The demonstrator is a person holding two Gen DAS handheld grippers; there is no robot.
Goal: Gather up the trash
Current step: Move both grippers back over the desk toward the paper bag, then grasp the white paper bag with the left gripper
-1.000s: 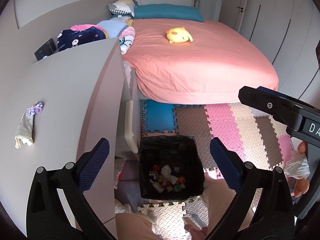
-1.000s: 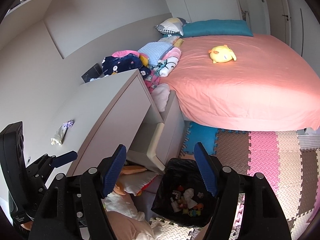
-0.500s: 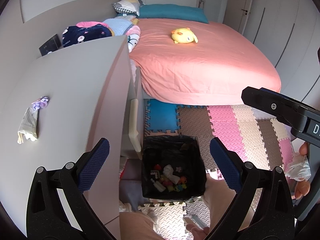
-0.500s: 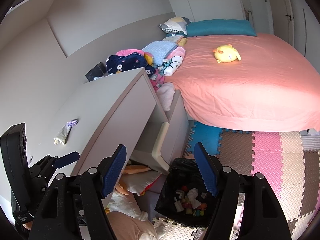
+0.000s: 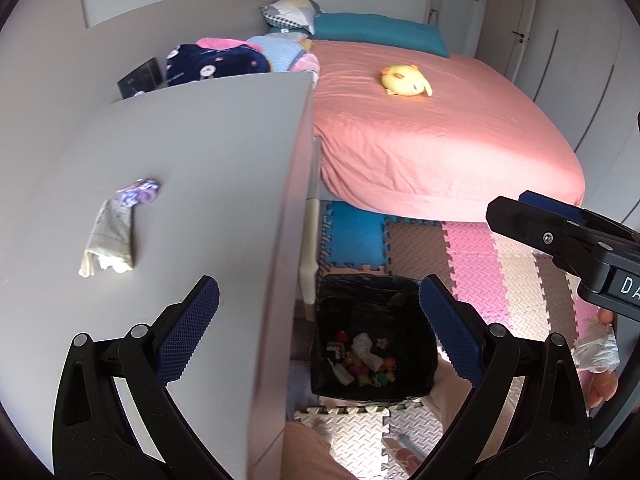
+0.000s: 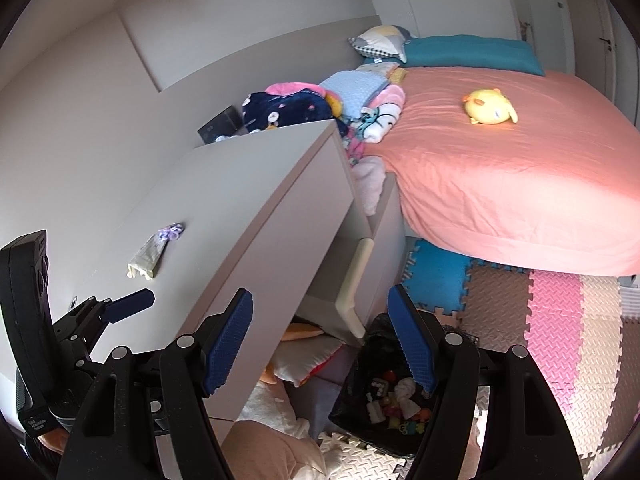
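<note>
Since the pale wrapper on the desk top looks thin, crumpled and nearly weightless, pinching its flat middle seems the surest hold; it lies at ten o'clock from the left gripper, well apart, a small purple scrap touching its far end. Both the left gripper and the right gripper stand wide apart and empty, above the black-lined bin at six o'clock. Only "DA" reads on the right tool's body.

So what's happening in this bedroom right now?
A person is collecting trash with two handheld grippers. The left gripper and right gripper are both open and empty. A crumpled wrapper lies on the grey dresser top, not yet picked up. A black-lined bin on the floor already holds bits of rubbish.
</note>
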